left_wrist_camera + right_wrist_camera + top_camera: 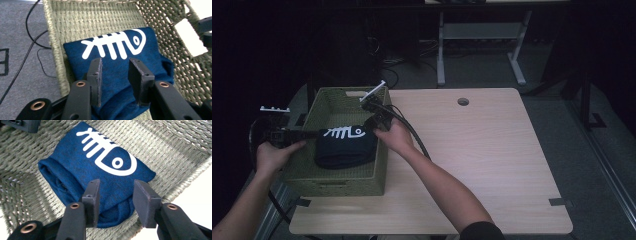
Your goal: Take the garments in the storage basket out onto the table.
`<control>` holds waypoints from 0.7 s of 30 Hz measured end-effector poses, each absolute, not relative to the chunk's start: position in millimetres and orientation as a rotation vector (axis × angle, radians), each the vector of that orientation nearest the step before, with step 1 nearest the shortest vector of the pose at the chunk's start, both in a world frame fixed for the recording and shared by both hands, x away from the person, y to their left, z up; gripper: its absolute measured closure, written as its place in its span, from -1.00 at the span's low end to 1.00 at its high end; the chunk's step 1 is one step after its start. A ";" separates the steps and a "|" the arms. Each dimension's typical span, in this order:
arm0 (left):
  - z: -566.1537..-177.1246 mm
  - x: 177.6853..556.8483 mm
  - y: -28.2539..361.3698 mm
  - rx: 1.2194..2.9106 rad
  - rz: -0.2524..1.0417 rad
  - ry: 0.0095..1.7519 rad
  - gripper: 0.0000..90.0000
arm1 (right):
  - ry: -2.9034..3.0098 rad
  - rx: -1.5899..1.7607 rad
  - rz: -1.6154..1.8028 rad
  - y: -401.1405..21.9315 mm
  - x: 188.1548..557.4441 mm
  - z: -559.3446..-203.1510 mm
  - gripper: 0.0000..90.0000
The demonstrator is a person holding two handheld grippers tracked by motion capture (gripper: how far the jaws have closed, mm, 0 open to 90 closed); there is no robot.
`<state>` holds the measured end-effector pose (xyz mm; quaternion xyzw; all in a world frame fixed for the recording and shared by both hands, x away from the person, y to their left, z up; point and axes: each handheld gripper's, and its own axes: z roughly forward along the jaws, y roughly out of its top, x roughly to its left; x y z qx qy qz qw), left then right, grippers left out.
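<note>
Your left gripper (309, 134) comes in over the left wall of the woven basket (328, 100), held level in your left hand (273, 154), which stays outside the basket at the table's left edge. In the left gripper view its two black jaws stand partly apart above the near part of the folded navy cloth (117, 75); blue fabric fills the gap between them, but the pads do not press on it, so nothing is gripped.

That cloth (346, 146) lies flat on the basket's floor, folded into a thick bundle, with a white fish-skeleton print (344, 133) on its far side. The basket itself sits on the left part of the wooden table (492, 150), its near wall close to the table's near edge.

Your right gripper (373, 122) reaches in over the basket's right wall, with your right hand (396, 137) against that rim and the black cable trailing back along your forearm. In the right gripper view the jaws stand about half open over the rolled edge of the cloth (100, 170), one pad on either side of the fold and clear of it, holding nothing.
</note>
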<state>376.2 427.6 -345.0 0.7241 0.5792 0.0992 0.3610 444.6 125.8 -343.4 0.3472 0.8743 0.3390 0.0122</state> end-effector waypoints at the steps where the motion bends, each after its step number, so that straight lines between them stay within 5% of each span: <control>1: -342.8 374.5 426.2 1.862 0.258 1.486 0.42 | 2.726 1.088 1.064 124.3 444.3 -342.1 0.22; 21: -313.9 332.5 395.2 1.823 0.322 1.455 0.21 | 2.689 1.045 1.202 75.7 438.2 -320.3 -0.09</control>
